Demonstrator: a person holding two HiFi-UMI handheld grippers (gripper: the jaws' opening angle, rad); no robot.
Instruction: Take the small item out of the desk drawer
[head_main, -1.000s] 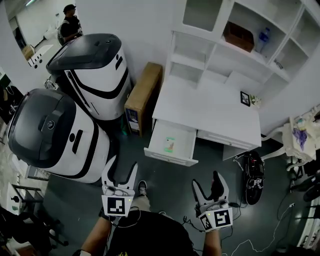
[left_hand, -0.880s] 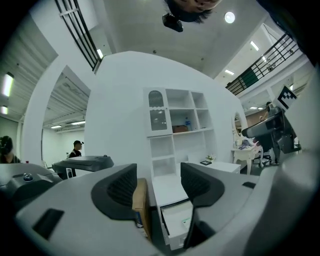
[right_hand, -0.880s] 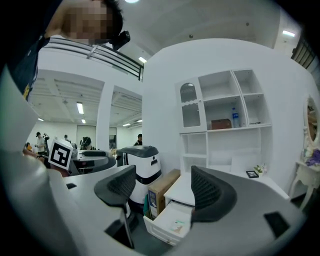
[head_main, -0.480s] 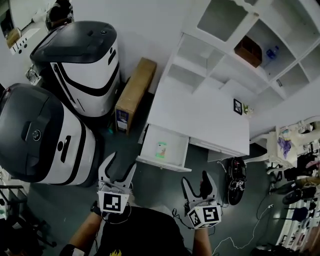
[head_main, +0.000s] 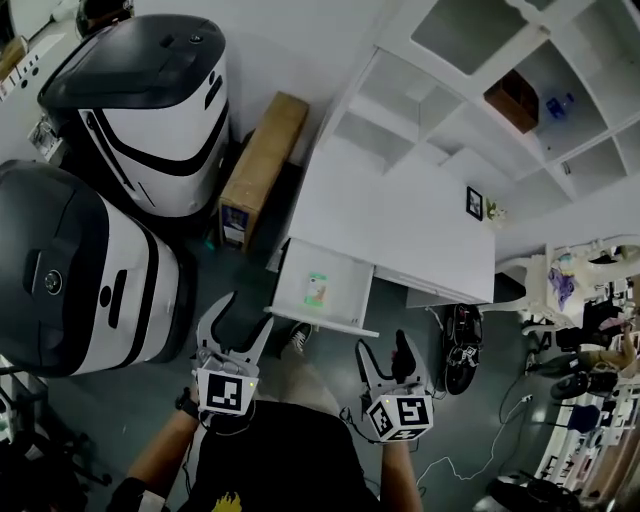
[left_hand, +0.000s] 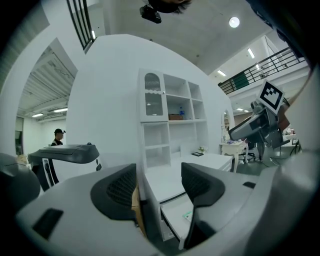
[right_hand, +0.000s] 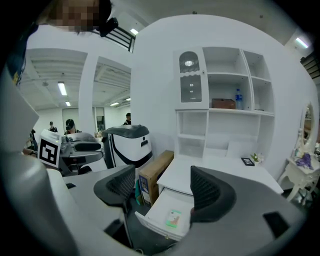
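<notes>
The white desk (head_main: 400, 225) has its drawer (head_main: 350, 299) pulled out towards me. A small green-and-white item (head_main: 316, 289) lies flat on the drawer's floor. My left gripper (head_main: 240, 322) hovers open just short of the drawer's front left corner, with nothing between its jaws. The right gripper (head_main: 385, 355) is open and empty too, below the drawer's right end. The right gripper view looks down on the item (right_hand: 173, 218) in the drawer (right_hand: 150, 215), between the spread jaws of that gripper (right_hand: 164, 187). In the left gripper view the item (left_hand: 187, 215) peeks past the right jaw.
Two large white-and-black machines (head_main: 150, 110) stand left of the desk, with a cardboard box (head_main: 250, 170) between them and it. A white shelf unit (head_main: 470, 80) rises behind the desk. A small picture frame (head_main: 474, 203) is on the desktop. Shoes (head_main: 462, 345) and cables lie on the floor at right.
The view has swung so the desk and drawer sit nearer and more central. Both grippers have come closer to the drawer front. The left jaws stand a little wider.
</notes>
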